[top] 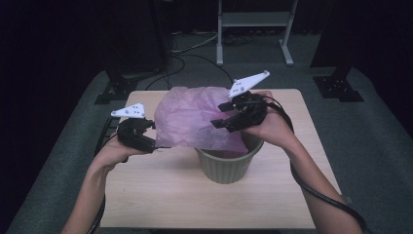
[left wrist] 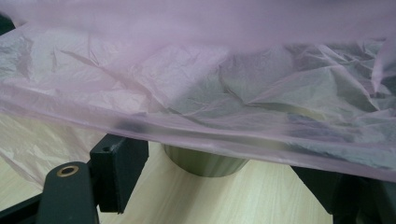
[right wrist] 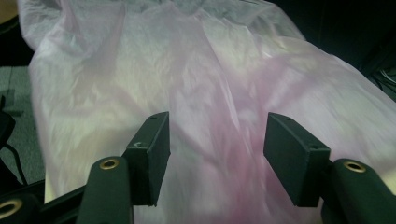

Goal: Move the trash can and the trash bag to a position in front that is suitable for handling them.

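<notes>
The pink plastic bag is spread in the air between the two grippers, above a green ribbed bin. Its lower part hangs into the mouth of the bin, just under the right gripper. The rest of the sheet goes up and away from this gripper toward the left gripper, which is at the bag's outer edge.

In the left gripper view, the bag lies like a thin crumpled layer in front of the gripper and across its two jaws. The jaws are well apart from each other, and the edge of the film passes over them. If they pinch the film or not, I cannot tell, because the bag covers their tips. Under the film, between the jaws and farther off, the bin stands on the table.

In the right gripper view, the bag rises directly ahead of the gripper as a wide wrinkled sheet. The jaws are wide open, with the film behind the gap between them, and they do not hold anything.

The table is of light wood; the bin stands near its middle, below and slightly in front of the right gripper. A cable goes back from the right gripper along the person's forearm.
</notes>
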Action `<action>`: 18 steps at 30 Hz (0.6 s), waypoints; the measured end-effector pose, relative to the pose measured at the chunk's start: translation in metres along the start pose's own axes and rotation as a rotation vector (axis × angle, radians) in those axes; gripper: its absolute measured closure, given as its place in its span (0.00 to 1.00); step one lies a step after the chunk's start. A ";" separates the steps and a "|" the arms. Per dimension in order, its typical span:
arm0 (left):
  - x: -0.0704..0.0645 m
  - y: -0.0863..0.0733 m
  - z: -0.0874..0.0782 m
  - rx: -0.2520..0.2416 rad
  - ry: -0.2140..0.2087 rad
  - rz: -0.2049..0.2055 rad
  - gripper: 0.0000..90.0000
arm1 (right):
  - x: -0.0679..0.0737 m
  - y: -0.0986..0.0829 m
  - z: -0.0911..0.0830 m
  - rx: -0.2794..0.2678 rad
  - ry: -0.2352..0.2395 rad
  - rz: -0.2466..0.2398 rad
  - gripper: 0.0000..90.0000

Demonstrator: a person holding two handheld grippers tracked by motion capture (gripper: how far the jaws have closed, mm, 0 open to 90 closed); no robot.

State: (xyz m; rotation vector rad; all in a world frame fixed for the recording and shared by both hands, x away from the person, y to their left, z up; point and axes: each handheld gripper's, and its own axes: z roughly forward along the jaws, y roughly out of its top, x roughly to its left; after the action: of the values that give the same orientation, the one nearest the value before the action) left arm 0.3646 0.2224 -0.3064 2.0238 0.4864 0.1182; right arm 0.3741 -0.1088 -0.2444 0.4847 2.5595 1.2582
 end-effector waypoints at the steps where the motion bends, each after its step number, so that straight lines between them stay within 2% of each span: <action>1: 0.000 0.000 0.000 -0.002 -0.001 0.000 0.24 | 0.001 0.005 0.008 0.017 0.000 -0.017 0.44; 5: 0.000 0.001 -0.001 -0.013 0.004 -0.001 0.24 | 0.002 0.015 0.027 0.050 0.009 -0.035 0.46; 7: 0.000 0.001 -0.002 -0.017 0.004 -0.004 0.24 | 0.003 0.018 0.034 0.064 0.012 -0.033 0.55; 9: -0.001 0.002 -0.002 -0.020 0.004 0.000 0.24 | 0.004 0.019 0.038 0.075 0.008 -0.031 0.69; 11: -0.001 0.004 -0.002 -0.022 0.005 0.005 0.24 | 0.005 0.019 0.037 0.075 -0.009 -0.035 0.86; 13: -0.002 0.006 -0.003 -0.028 0.007 0.010 0.24 | 0.006 0.017 0.033 0.056 -0.015 -0.031 0.95; 15: -0.003 0.007 -0.002 -0.031 0.004 0.011 0.24 | 0.004 0.013 0.026 0.027 -0.018 -0.016 1.00; 18: -0.005 0.010 0.001 -0.025 0.001 0.017 0.24 | -0.001 0.005 0.013 -0.018 -0.023 0.017 1.00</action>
State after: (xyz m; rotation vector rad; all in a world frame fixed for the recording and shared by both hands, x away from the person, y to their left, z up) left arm 0.3628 0.2158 -0.2975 2.0035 0.4666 0.1352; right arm 0.3807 -0.0967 -0.2481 0.5157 2.5281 1.2721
